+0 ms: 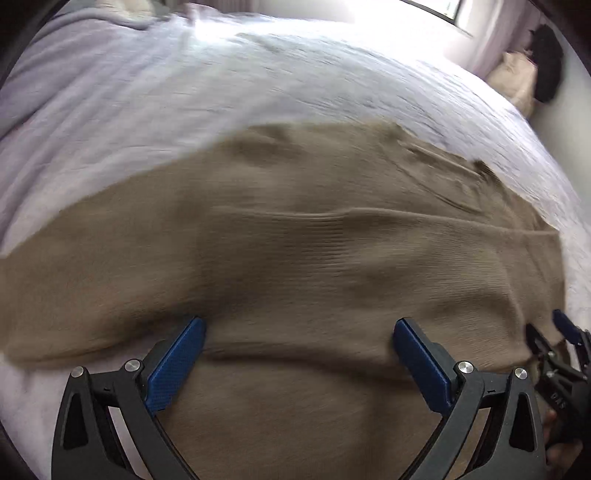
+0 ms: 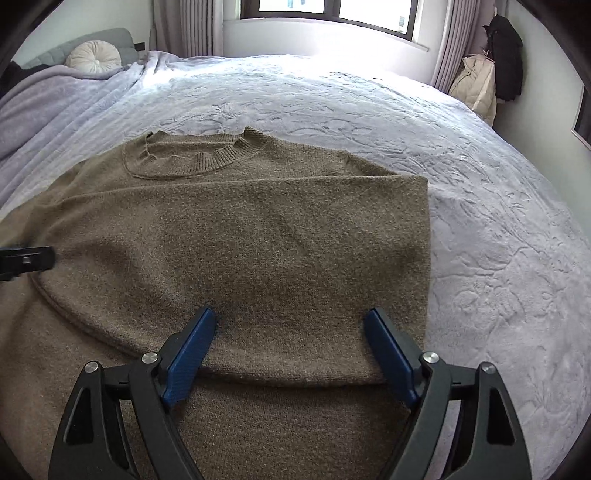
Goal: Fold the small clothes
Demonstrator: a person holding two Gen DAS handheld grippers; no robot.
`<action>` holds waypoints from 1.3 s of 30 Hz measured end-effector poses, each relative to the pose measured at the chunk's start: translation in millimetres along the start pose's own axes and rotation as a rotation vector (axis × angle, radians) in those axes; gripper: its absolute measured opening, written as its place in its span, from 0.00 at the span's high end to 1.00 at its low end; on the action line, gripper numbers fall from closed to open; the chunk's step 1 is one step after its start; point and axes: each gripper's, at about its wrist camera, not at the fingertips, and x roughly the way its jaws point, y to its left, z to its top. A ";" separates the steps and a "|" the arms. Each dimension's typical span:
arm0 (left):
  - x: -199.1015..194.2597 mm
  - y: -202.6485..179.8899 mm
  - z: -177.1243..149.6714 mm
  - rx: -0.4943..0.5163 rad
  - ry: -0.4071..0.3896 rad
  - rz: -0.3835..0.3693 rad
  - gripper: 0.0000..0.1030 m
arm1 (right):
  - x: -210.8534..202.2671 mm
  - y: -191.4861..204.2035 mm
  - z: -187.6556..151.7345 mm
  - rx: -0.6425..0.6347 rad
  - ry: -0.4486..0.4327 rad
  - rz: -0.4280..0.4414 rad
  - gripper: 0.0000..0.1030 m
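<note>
A brown knitted sweater (image 2: 258, 229) lies flat on the bed, its ribbed collar (image 2: 192, 158) at the far side. One layer of it is folded over the body, with a curved edge near my right gripper (image 2: 291, 312). That gripper hangs open just above this edge, nothing between its blue pads. In the left wrist view the sweater (image 1: 295, 240) is blurred and fills the lower half. My left gripper (image 1: 299, 323) is open above it, holding nothing. The right gripper (image 1: 557, 350) shows at the right edge there, and part of the left gripper (image 2: 26, 260) shows at the left edge of the right wrist view.
A pale lilac bedcover (image 2: 480, 221) spreads around the sweater. A grey blanket (image 2: 37, 107) and a round pillow (image 2: 94, 55) lie at the far left. Coats (image 2: 476, 85) hang by the wall at the far right, under a window (image 2: 332, 11).
</note>
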 end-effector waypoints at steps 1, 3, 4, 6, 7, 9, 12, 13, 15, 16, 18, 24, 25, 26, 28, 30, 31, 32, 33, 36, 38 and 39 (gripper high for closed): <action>-4.3 6.6 -0.3 -0.022 -0.011 0.027 0.00 | 0.5 -0.6 -0.9 0.000 -0.004 -0.002 0.15; -13.3 15.4 3.4 -0.084 -0.021 -0.016 0.00 | 1.0 0.9 -2.1 -0.001 -0.014 -0.010 0.15; -18.2 12.4 8.4 -0.118 -0.029 -0.047 0.00 | 1.3 2.1 -1.4 -0.002 -0.017 -0.013 0.15; -25.0 -11.0 17.0 -0.115 -0.048 -0.073 0.00 | 0.9 1.2 -1.6 0.001 -0.024 -0.011 0.15; -27.4 -33.1 21.3 -0.080 -0.052 -0.098 0.00 | -0.1 0.6 -2.0 0.002 -0.026 -0.009 0.15; -28.7 -79.0 20.5 0.026 -0.051 -0.149 0.00 | -0.5 -0.2 -2.0 0.006 -0.030 -0.004 0.15; -17.4 -158.7 15.6 0.229 -0.026 -0.123 0.00 | -1.2 0.7 -2.0 0.009 -0.033 -0.001 0.15; -6.5 -177.4 11.5 0.280 -0.012 -0.053 0.00 | -1.2 1.1 -2.4 0.011 -0.033 -0.001 0.15; 12.5 -184.2 5.9 0.306 0.022 0.028 0.00 | -1.8 0.7 -3.0 0.012 -0.035 0.002 0.15; 19.1 -180.0 3.4 0.304 0.038 0.046 0.00 | -1.8 0.4 -3.3 0.012 -0.035 0.002 0.15; 21.6 -155.7 -2.6 0.263 0.042 -0.013 0.00 | -0.6 1.3 -3.4 0.007 -0.032 0.002 0.14; 4.1 -91.8 -12.1 0.220 0.011 -0.032 0.00 | -0.5 1.8 -3.4 0.008 -0.036 0.012 0.13; 1.8 -81.5 -13.0 0.204 0.009 -0.052 0.00 | -0.8 1.9 -3.4 0.008 -0.037 0.012 0.13; 0.1 -72.7 -14.0 0.195 0.003 -0.052 0.00 | -1.0 1.8 -3.5 0.008 -0.038 0.012 0.13; 2.1 -52.1 -15.6 0.156 0.010 -0.016 0.00 | -0.7 1.5 -3.4 0.008 -0.038 0.013 0.13; 3.7 -27.0 -15.5 0.064 0.032 -0.148 0.00 | -0.4 1.6 -3.5 0.005 -0.038 0.011 0.13; 0.9 -17.7 -15.0 0.037 0.022 -0.177 0.00 | -0.4 1.2 -3.4 0.006 -0.038 0.011 0.13; -2.0 -13.3 -14.2 0.026 0.008 -0.149 0.00 | -0.5 1.2 -3.3 0.006 -0.037 0.010 0.13; -5.9 -8.4 -14.3 0.011 -0.011 -0.101 0.00 | -0.2 1.5 -3.0 0.007 -0.035 0.008 0.13; -15.6 8.5 -9.7 -0.057 -0.047 -0.095 0.00 | -3.0 3.6 6.2 0.009 0.013 -0.010 0.13; -20.5 22.7 -10.5 -0.088 -0.066 -0.128 0.00 | -18.8 4.3 17.4 0.047 -0.003 0.010 0.12; -20.9 24.4 -13.1 -0.094 -0.066 -0.131 0.00 | -25.6 5.6 22.0 0.070 -0.027 0.035 0.12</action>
